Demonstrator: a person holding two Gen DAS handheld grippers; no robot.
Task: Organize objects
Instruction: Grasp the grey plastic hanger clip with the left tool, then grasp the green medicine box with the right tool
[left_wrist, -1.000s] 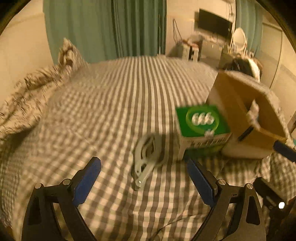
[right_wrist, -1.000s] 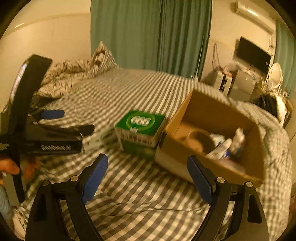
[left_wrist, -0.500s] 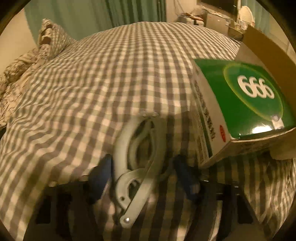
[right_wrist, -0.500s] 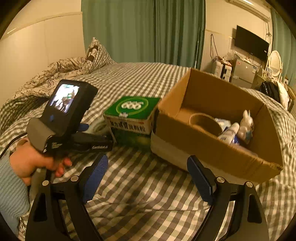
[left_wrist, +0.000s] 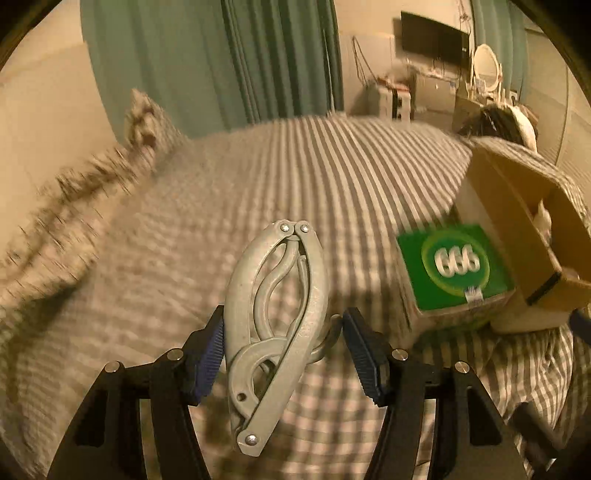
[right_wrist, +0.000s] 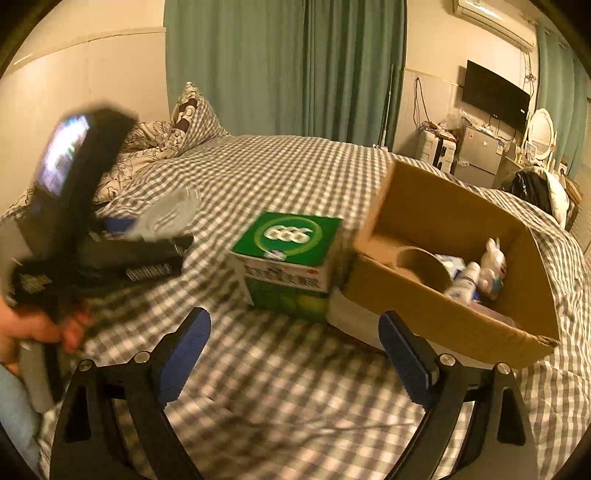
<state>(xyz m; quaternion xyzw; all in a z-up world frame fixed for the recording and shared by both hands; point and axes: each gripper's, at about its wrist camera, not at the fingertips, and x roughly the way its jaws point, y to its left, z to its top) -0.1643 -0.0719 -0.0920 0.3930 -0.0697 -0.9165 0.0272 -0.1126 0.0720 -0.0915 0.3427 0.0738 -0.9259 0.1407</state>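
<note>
My left gripper (left_wrist: 282, 349) is shut on a large grey plastic clip (left_wrist: 275, 317) and holds it above the checked bed; the clip also shows blurred in the right wrist view (right_wrist: 166, 218). A green box marked 666 (left_wrist: 456, 267) stands on the bed to the right, against a cardboard box (left_wrist: 532, 236). In the right wrist view the green box (right_wrist: 291, 258) and the cardboard box (right_wrist: 447, 317) lie ahead. My right gripper (right_wrist: 291, 360) is open and empty above the bed, near the front.
The cardboard box holds a tape roll (right_wrist: 421, 264), a bottle (right_wrist: 463, 282) and a small white rabbit figure (right_wrist: 493, 264). Pillows and a crumpled quilt (right_wrist: 159, 147) lie at the bed's far left. Green curtains (right_wrist: 280, 66) hang behind.
My left gripper dropped onto the clip, closed on it and lifted it off the bed. The right gripper moved little and stayed open.
</note>
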